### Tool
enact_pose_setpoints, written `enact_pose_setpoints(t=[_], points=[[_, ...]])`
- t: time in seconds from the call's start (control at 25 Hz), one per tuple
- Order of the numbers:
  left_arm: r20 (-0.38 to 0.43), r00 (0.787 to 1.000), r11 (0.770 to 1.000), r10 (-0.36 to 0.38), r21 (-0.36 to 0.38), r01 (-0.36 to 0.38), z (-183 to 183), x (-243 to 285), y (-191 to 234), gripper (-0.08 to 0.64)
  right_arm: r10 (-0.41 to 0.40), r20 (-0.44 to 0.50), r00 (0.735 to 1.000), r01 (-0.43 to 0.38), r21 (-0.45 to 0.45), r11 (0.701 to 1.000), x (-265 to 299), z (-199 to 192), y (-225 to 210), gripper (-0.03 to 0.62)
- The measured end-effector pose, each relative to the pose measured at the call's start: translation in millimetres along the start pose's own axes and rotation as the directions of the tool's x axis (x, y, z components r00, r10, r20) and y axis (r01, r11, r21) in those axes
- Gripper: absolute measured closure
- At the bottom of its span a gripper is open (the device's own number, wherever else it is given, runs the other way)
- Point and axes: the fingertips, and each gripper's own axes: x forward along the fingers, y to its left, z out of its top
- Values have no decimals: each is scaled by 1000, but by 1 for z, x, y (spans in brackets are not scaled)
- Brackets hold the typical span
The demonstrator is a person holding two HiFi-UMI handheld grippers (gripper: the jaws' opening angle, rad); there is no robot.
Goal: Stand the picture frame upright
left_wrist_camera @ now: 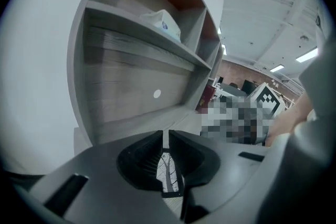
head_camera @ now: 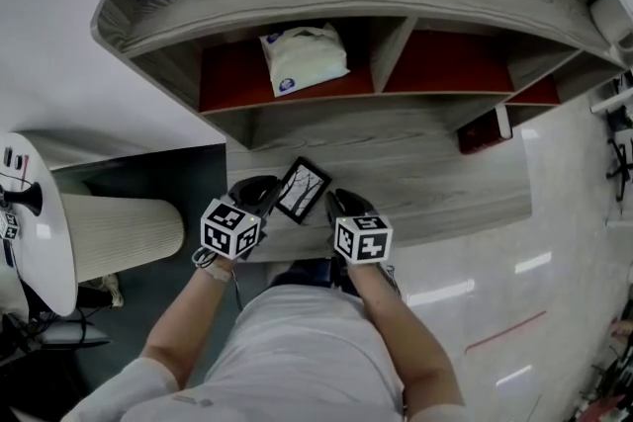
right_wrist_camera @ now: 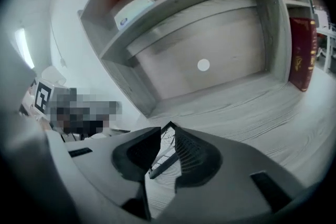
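Left claw (head_camera: pixel 265 200) is seen at 9 o'clock of the picture frame (head_camera: pixel 302 190). It is clenched on the frame's left edge, as far as can be read. Only a thin slit is left between the jaws, and the frame's printed face shows through it.

The frame is found at the front of the desk (head_camera: pixel 445 183), between the 2 claws. Its long axis is run from about 1 to 7 o'clock, face tilted up.

Right claw (head_camera: pixel 339 206) is set at 3 o'clock of the frame and is released. Its jaws are parted, with a frame corner passed slantwise between them and no pad pressed on it.

Both claws are judged equally near. Whether the frame lies flat or is already propped cannot be told. Its back and any stand are hidden.
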Motion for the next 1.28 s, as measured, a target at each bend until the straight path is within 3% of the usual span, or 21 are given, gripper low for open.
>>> enact_pose_setpoints(t=[0.12,0.4,0.84,1.04,1.28], points=[[-53,999,1000,12,-2,-12,-18,17,11,537,4,-67,998,-3,14,1000,20,-19,-4,480],[-184,983,999,30,-34,-37,-62,46,34,470,1,-170,985,18,111,994,49,-51,-10,450],[-318,948,998,35,-30,-46,-109,74,50,446,-6,-259,966,97,343,934,81,-88,-25,422],[-360,932,998,37,-43,-56,-127,84,58,443,-38,-300,953,145,342,928,85,-94,-31,428],[-383,923,997,26,-54,-50,-134,91,60,437,-22,-318,948,151,387,910,86,-92,-32,422]])
